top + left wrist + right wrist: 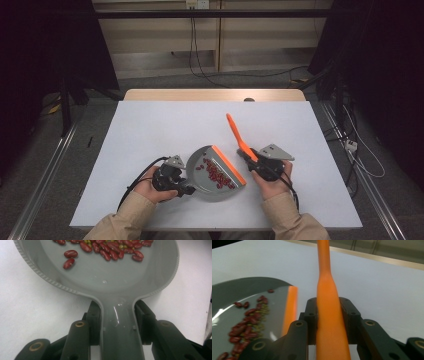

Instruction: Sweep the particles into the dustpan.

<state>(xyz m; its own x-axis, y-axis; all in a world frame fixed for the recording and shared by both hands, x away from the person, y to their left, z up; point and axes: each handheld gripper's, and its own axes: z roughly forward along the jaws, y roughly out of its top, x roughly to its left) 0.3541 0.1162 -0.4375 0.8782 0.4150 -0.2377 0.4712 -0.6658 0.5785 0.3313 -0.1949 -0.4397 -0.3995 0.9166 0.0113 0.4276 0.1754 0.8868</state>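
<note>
Two tools held: one in each of my grippers, both low on the table (150, 120), near its 6 o'clock edge.
Left gripper (186, 190): at about 7 o'clock; jaws closed on the grey handle of the dustpan (214, 175), pads pressing both its sides.
Right gripper (248, 162): at about 5 o'clock; jaws clamped on the thick end of the orange brush handle (236, 134), which slants away toward 11 o'clock.
Dustpan: lies between my two grippers, its orange lip (228, 165) turned toward the right gripper.
Beans (216, 172): red ones heaped inside the pan against the orange lip.
Why held so: I judge the handle grip keeps the pan flat so the beans stay in, while the brush waits beside the lip, ready to sweep or hold them back.
Left gripper view: dustpan handle (120, 335) squeezed between my pads, plus small greenish beans (87, 242) mixed among the red; from above these can't be made out.
Right gripper view: brush handle (329, 315) between my jaws and the pan's lip (290, 307) just beside it; the bristle end I cannot see.
High view: whole layout, sleeves and hands, and the far bare tabletop toward 12 o'clock.
</note>
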